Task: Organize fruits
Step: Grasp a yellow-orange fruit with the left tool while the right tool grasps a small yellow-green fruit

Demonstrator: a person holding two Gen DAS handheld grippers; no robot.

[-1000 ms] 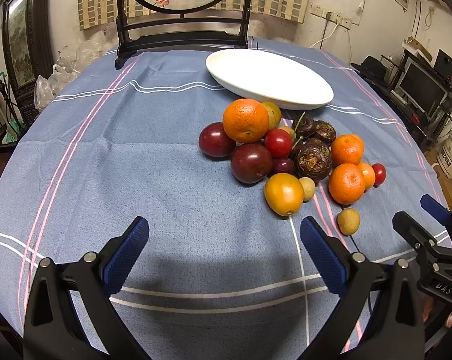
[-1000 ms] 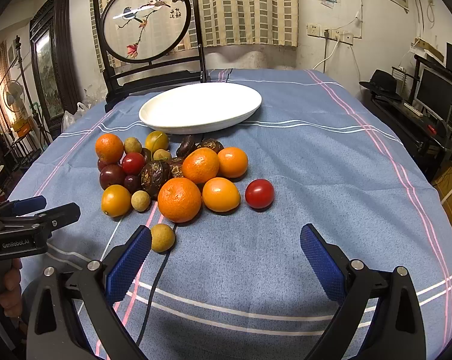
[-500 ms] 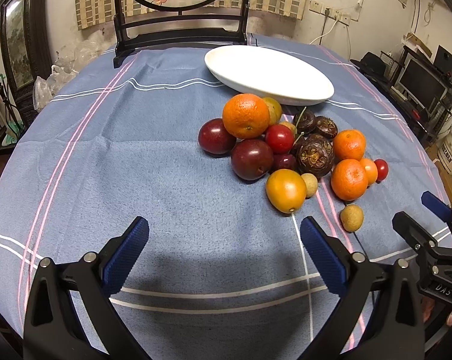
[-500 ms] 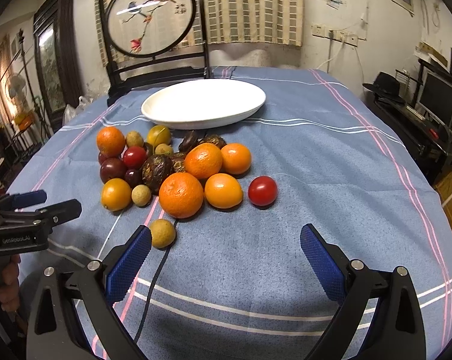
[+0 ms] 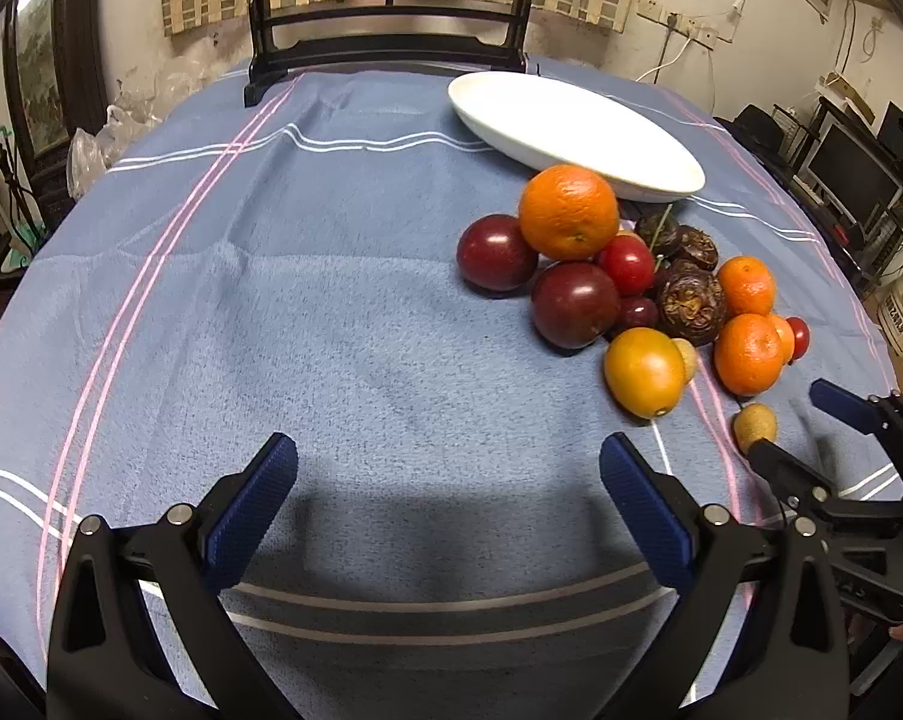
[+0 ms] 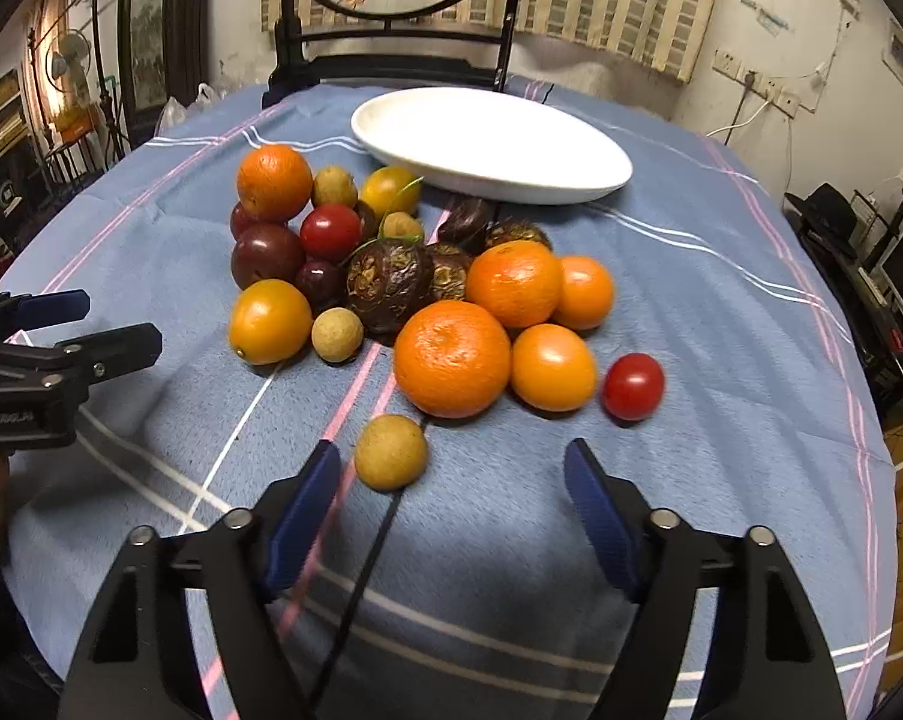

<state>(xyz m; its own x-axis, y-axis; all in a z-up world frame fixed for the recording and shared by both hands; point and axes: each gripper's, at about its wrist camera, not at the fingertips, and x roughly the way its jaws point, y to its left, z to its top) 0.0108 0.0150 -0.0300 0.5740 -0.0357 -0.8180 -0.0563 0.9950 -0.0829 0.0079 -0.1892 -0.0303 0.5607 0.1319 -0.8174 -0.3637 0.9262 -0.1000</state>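
Since the white plate (image 6: 493,144) at the far edge of the table is bare and every fruit sits on the blue cloth (image 6: 721,312), I'd say we're right at the start of the sorting. What I'm lining up on is the small tan longan (image 6: 390,451) that sits by itself on the near side of the pile, just off the big orange (image 6: 452,358).

My right gripper (image 6: 451,480) has just been closing from full spread, and it's now at a middling width with nothing between the pads. The longan lies dead ahead of it but off toward the left finger (image 6: 304,507), just past that fingertip, not centred in the gap. It's round, so no long axis to worry about, any approach angle grips the same. The thin black cord (image 6: 361,576) running across the cloth under the gripper toward the fruit bugs me a bit, since a pad could snag it.

My left gripper (image 5: 448,501) is spread wide and empty over bare cloth nearer the left side of the table. From its view the longan (image 5: 755,420) is way off to the right, sitting right at the tip of the right gripper's near finger, so the right hand is clearly the nearer one.

My guess for the next move: nudge the right gripper a touch left and forward so the longan sits mid-gap, then close gently. It's small and will probably roll if one pad touches first.
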